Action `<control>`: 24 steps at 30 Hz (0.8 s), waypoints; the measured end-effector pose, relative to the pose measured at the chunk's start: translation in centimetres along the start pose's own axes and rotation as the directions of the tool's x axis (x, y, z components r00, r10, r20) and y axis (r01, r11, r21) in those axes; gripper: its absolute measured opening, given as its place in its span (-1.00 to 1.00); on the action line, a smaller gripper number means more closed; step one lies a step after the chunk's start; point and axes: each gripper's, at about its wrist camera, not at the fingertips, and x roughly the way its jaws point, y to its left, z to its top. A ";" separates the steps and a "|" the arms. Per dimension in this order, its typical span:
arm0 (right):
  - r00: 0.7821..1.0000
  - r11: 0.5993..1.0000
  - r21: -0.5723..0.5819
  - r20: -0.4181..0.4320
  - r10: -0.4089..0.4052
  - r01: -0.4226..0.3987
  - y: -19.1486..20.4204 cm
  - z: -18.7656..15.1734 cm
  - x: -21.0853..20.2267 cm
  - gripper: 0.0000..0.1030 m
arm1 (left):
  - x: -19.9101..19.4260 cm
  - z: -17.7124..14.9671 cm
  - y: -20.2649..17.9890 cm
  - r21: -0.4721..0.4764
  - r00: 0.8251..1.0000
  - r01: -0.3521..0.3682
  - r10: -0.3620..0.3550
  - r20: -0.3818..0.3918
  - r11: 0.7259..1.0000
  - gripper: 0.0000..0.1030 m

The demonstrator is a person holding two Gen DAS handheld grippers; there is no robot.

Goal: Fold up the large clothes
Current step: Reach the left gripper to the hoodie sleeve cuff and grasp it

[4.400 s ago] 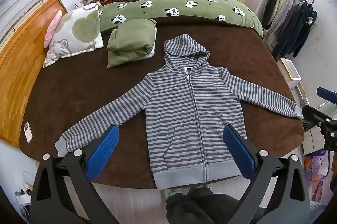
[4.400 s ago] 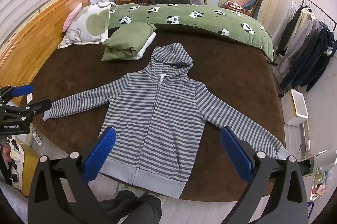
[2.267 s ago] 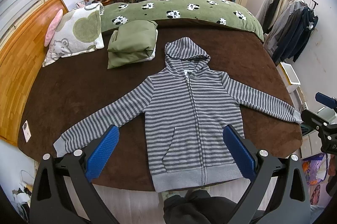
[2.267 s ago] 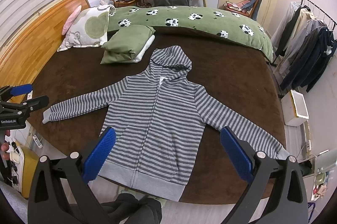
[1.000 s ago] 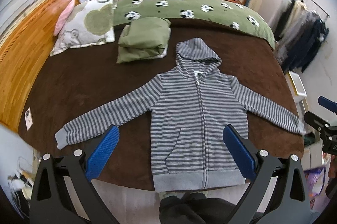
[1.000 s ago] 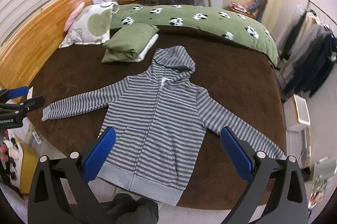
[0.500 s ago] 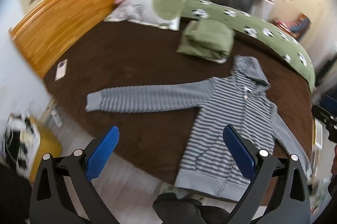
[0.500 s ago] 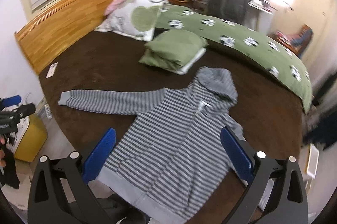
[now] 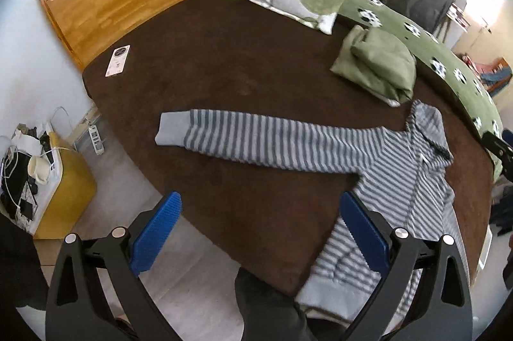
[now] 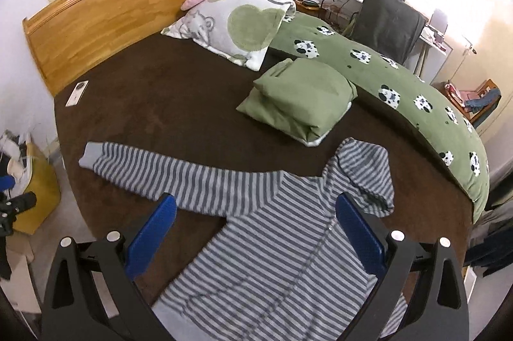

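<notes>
Lay ahead of left gripper [image 9: 260, 233], cuff [image 9: 170, 128] leftward, long axis crosswise: striped hoodie's sleeve [image 9: 269, 142]. Nearer than right gripper [image 10: 255, 233]. Both spread wide, empty.

You won't find any readable text, brand or number in either view. The small white card [image 9: 118, 60] at the left of the frame carries markings too blurred to read.

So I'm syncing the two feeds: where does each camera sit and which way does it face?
Left wrist: on the left gripper, open, above the bed's edge, facing the grey striped hoodie's outstretched sleeve; dark trouser leg below.
Right wrist: on the right gripper, open, over the hoodie body, facing the wooden headboard.
Shared: hoodie, folded green blanket.
</notes>
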 end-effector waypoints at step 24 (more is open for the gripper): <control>0.986 0.994 0.061 -0.142 -0.084 0.093 3.4 -2.0 27.8 0.89 | 32.8 0.5 14.7 -0.634 0.991 0.135 -0.111 0.078 0.762 0.87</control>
